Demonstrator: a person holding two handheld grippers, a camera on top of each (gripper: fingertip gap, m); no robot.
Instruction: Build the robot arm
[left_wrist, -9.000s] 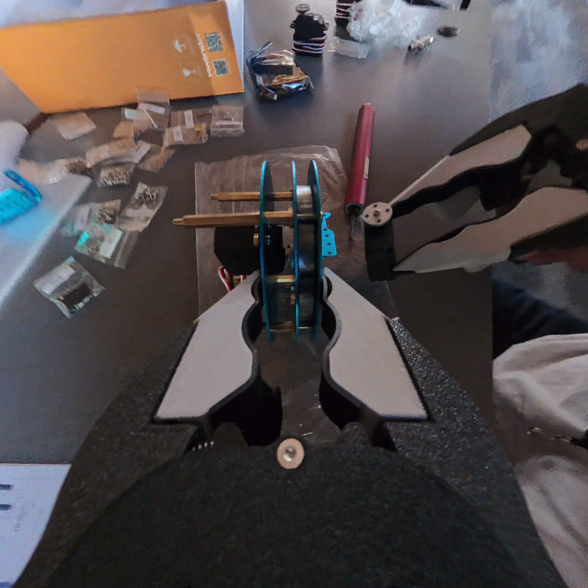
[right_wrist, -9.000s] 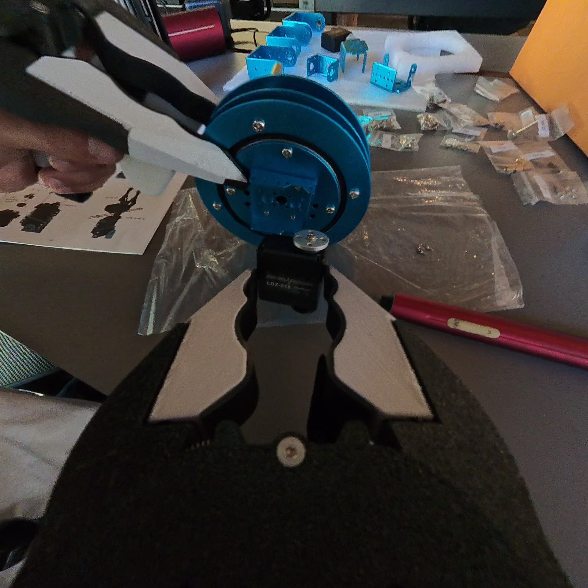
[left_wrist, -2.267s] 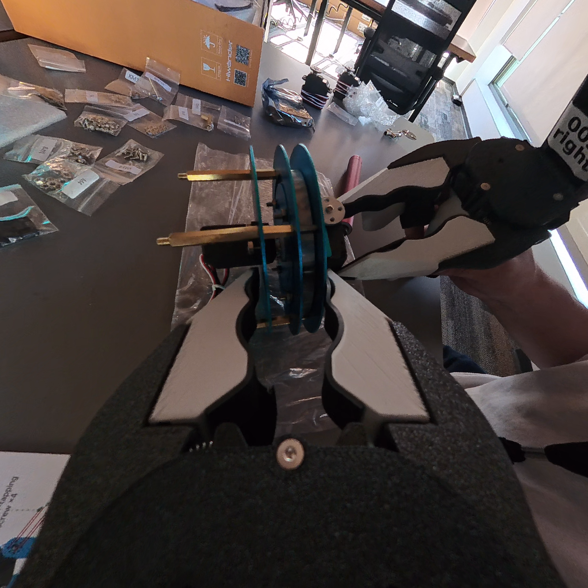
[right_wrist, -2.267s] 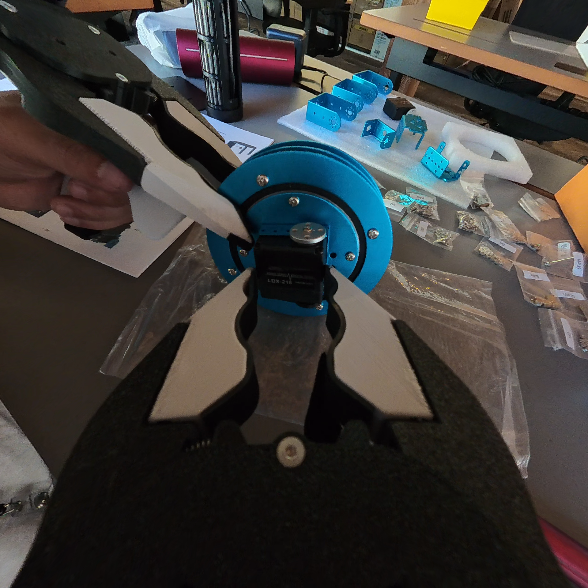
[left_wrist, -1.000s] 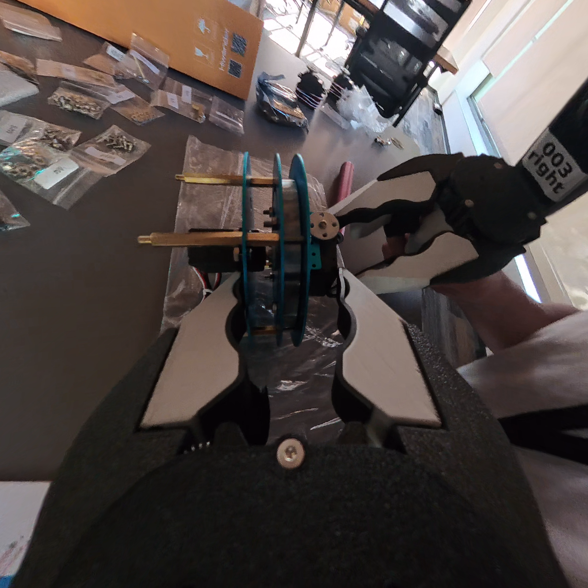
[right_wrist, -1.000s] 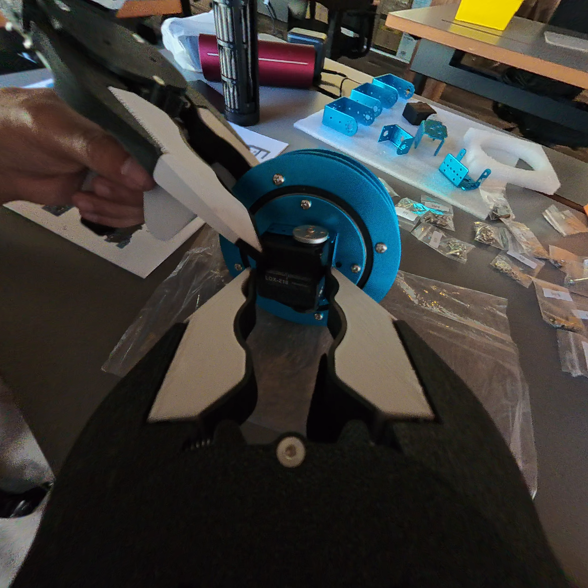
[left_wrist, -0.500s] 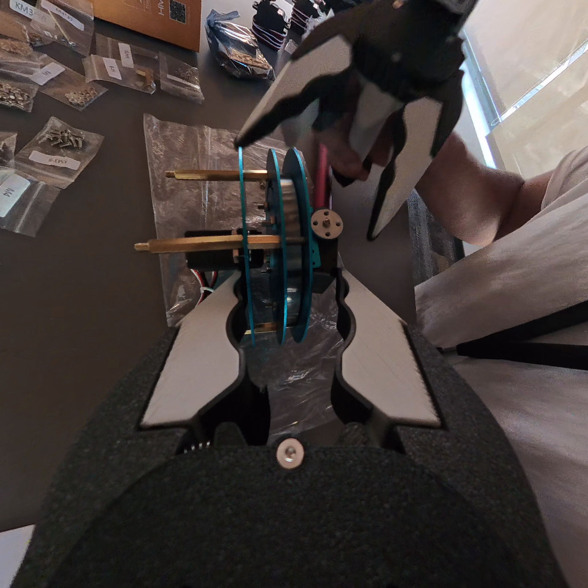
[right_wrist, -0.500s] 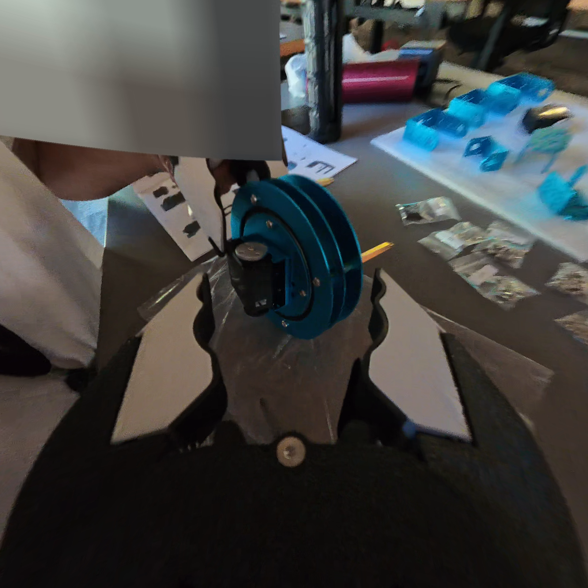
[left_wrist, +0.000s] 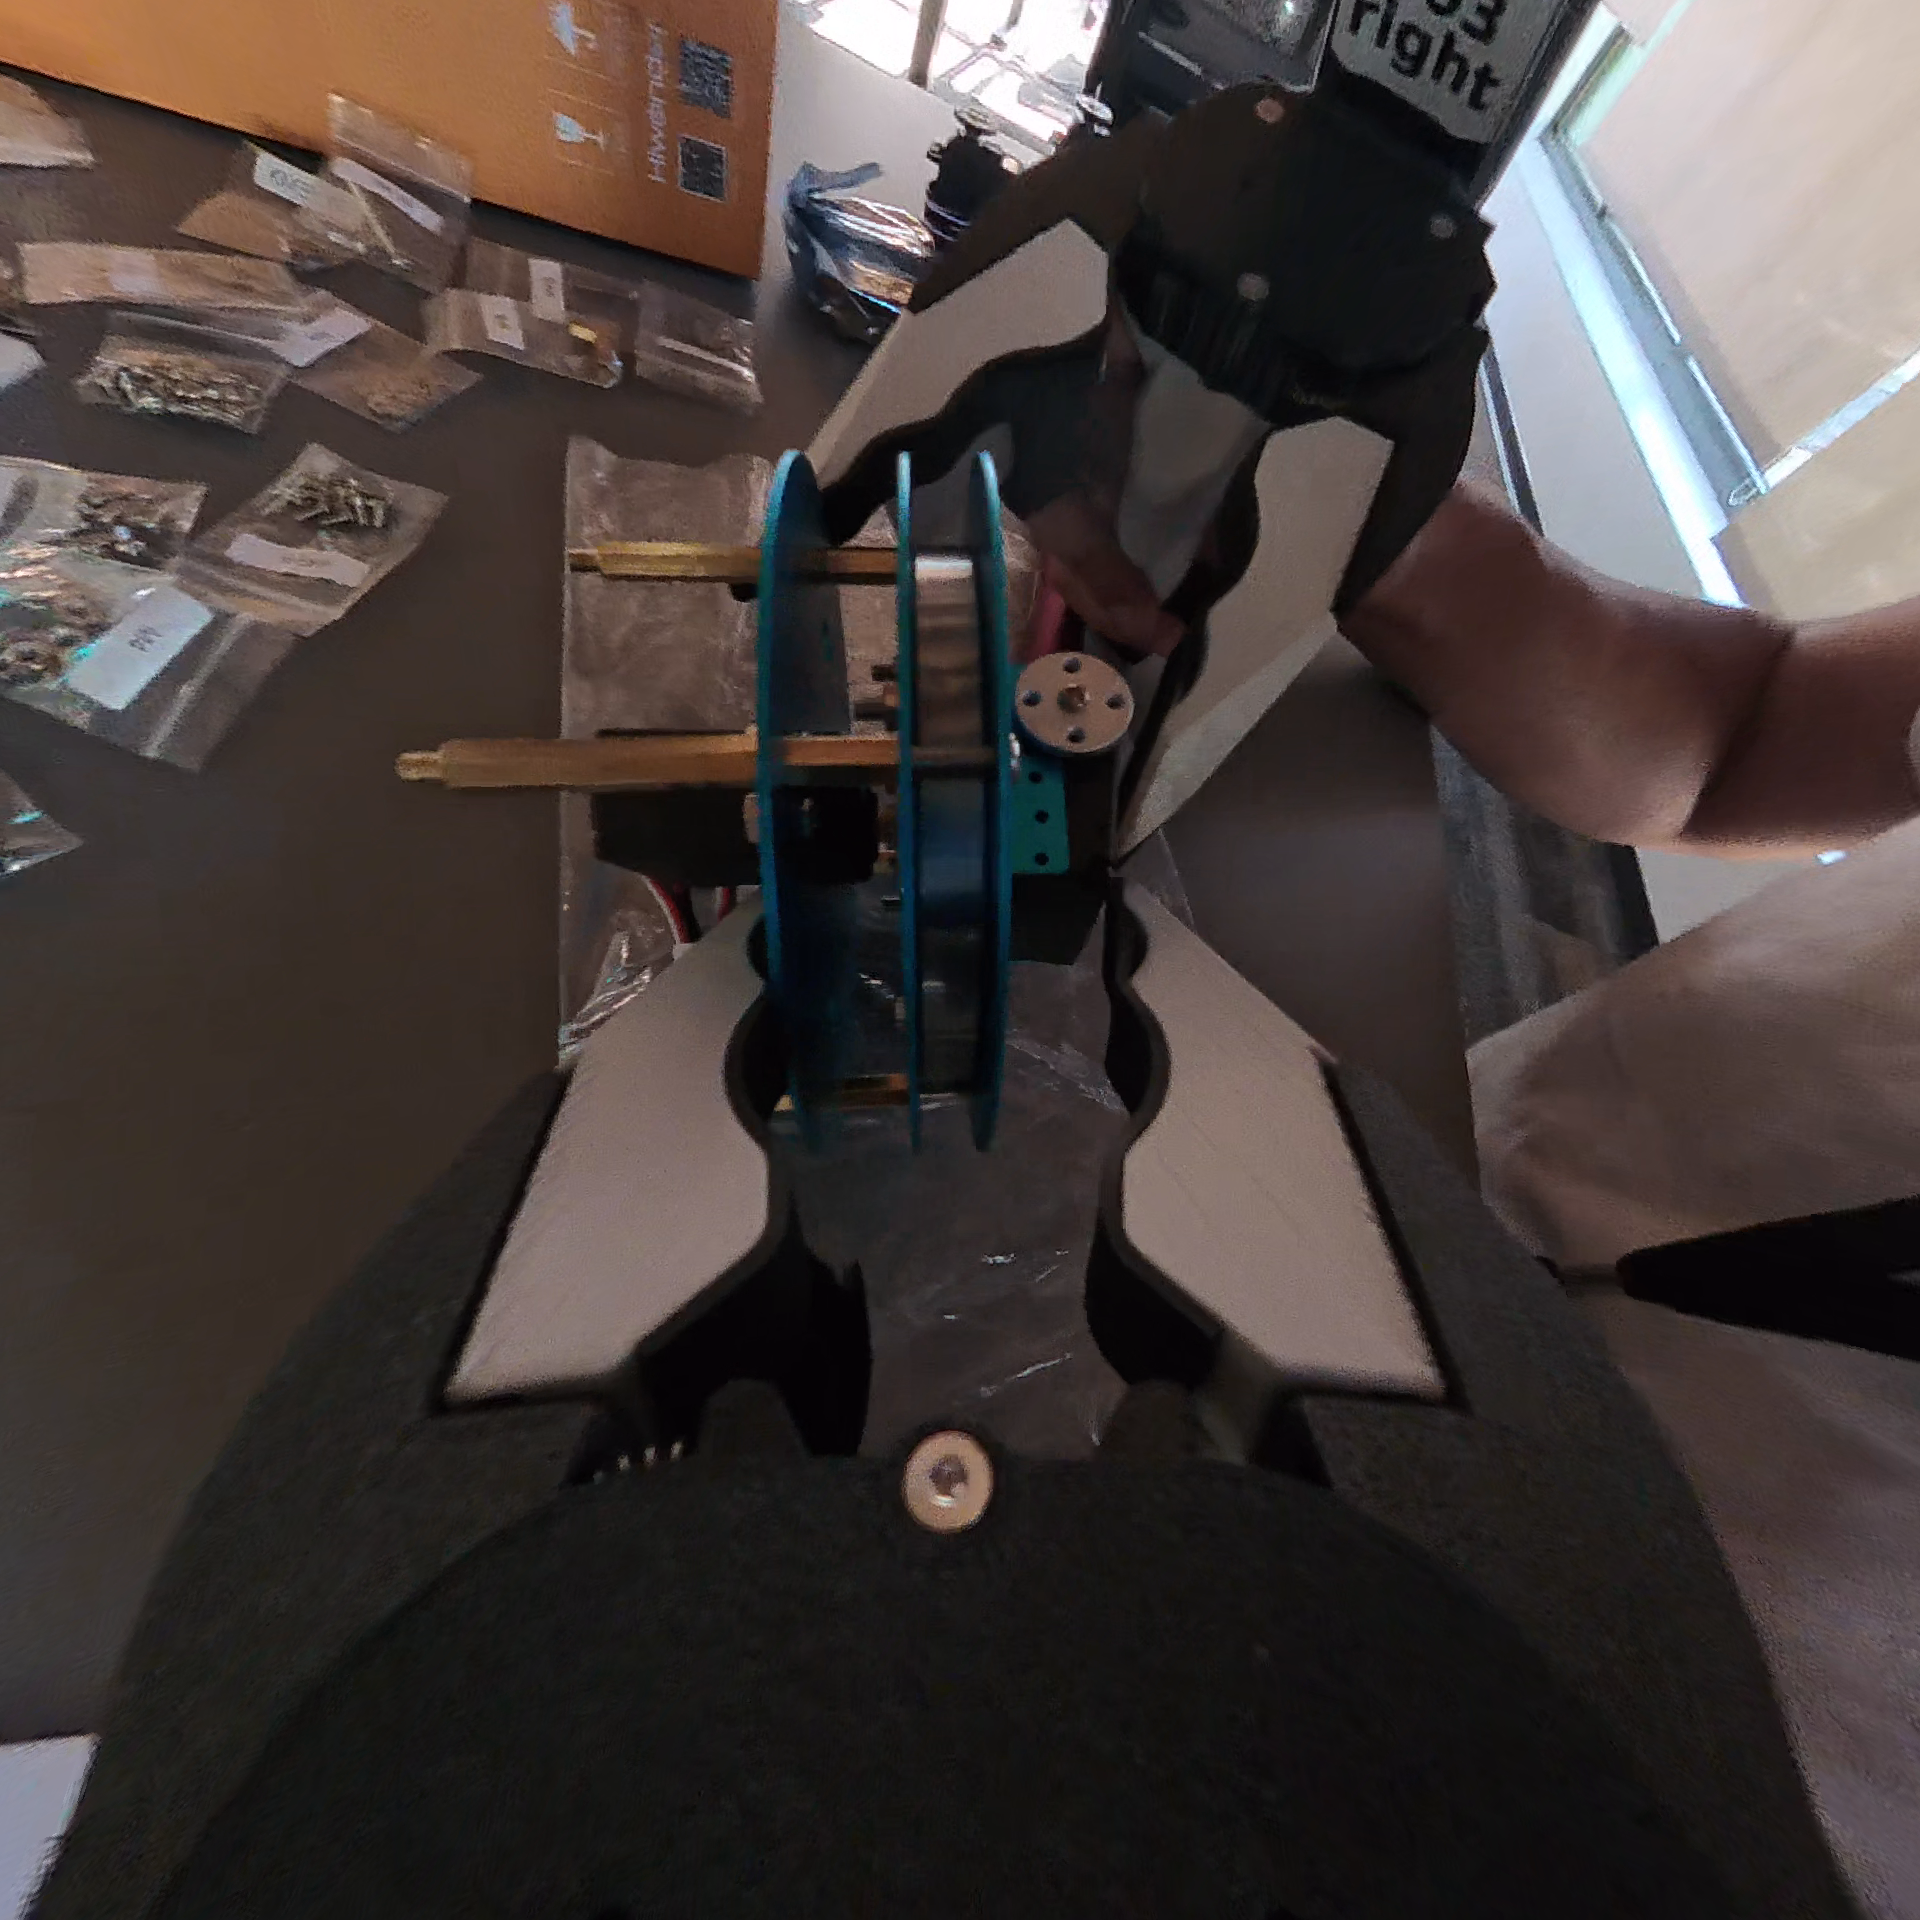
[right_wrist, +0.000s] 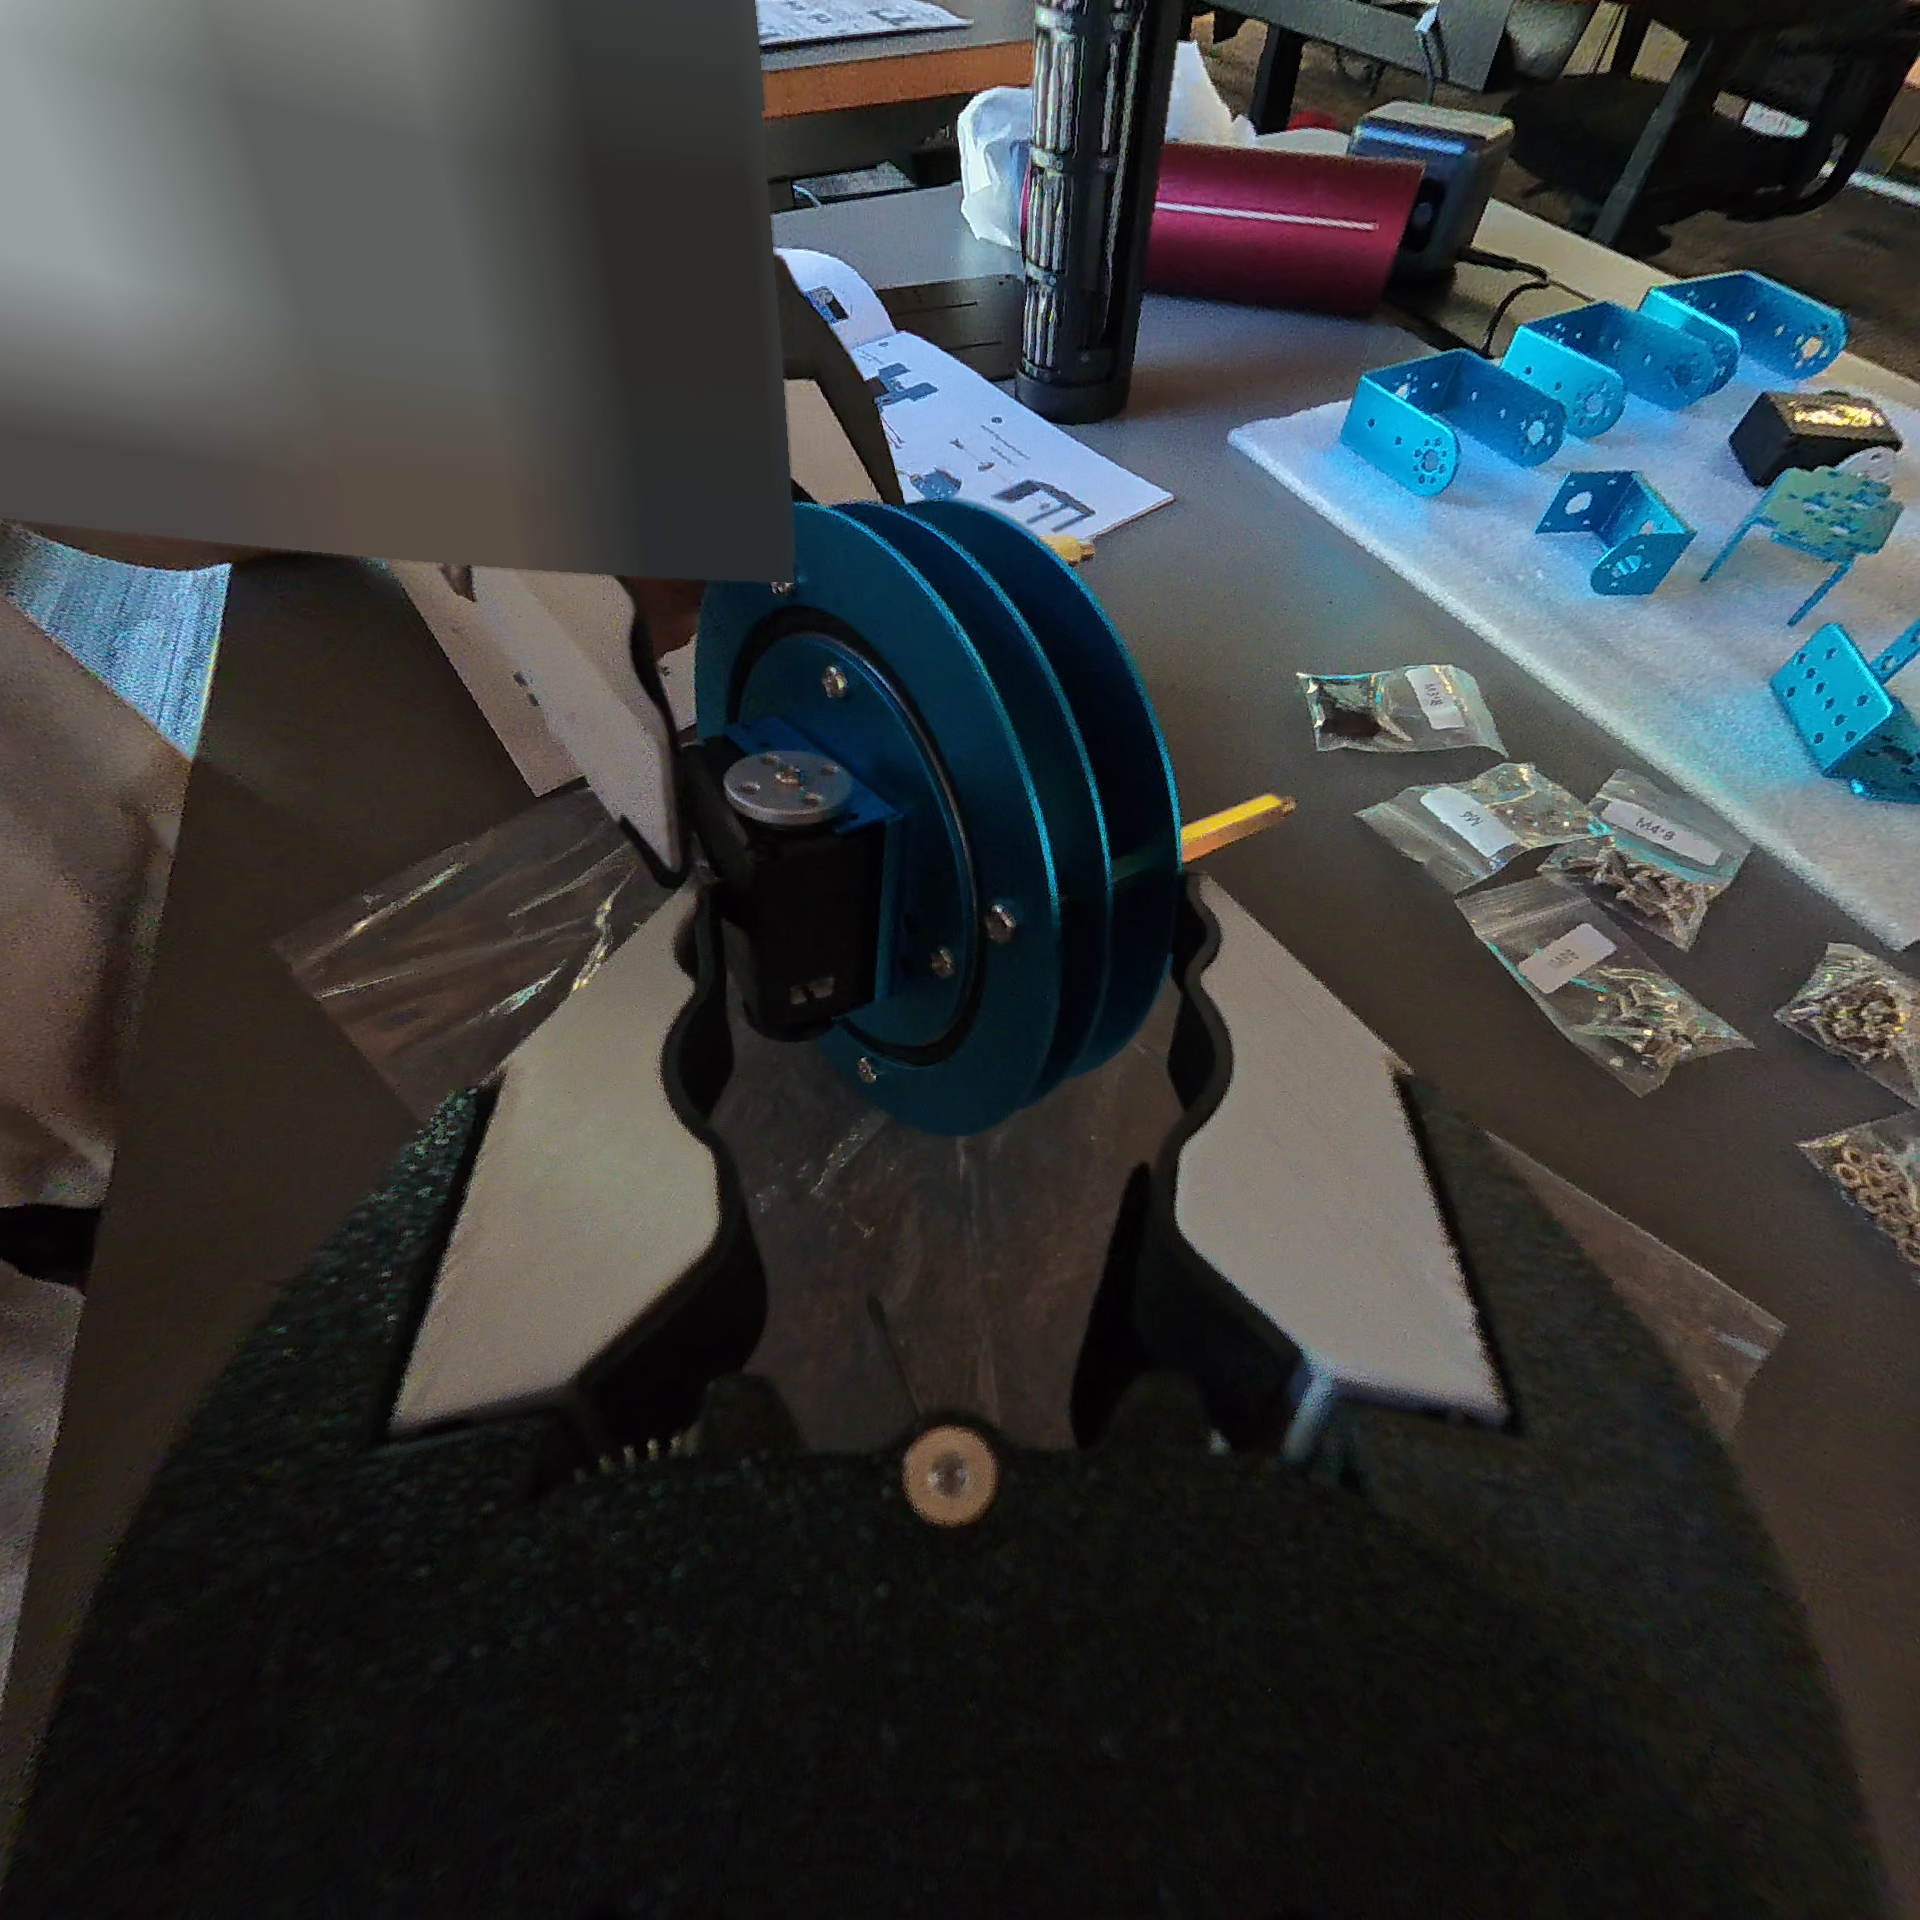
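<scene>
Blue disc assembly (left_wrist: 883, 790) upright on a clear plastic bag (left_wrist: 644, 582), bracketed by both grippers.

Left gripper (left_wrist: 940, 914) spread apart around the 3 discs and black motor (right_wrist: 810, 914), contact unclear; right gripper (right_wrist: 940, 894) likewise spread, straddling from above. Seen only from left: brass posts (left_wrist: 582, 764), orange box (left_wrist: 416, 94). Seen only from right: blue brackets (right_wrist: 1455, 416), red cylinder (right_wrist: 1278, 234), instruction sheet (right_wrist: 987, 436).

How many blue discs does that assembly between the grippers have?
3, stacked side by side on brass standoffs: the outer disc on the standoff side, the middle disc, and the servo-side disc carrying the black servo. None seem hidden.
</scene>
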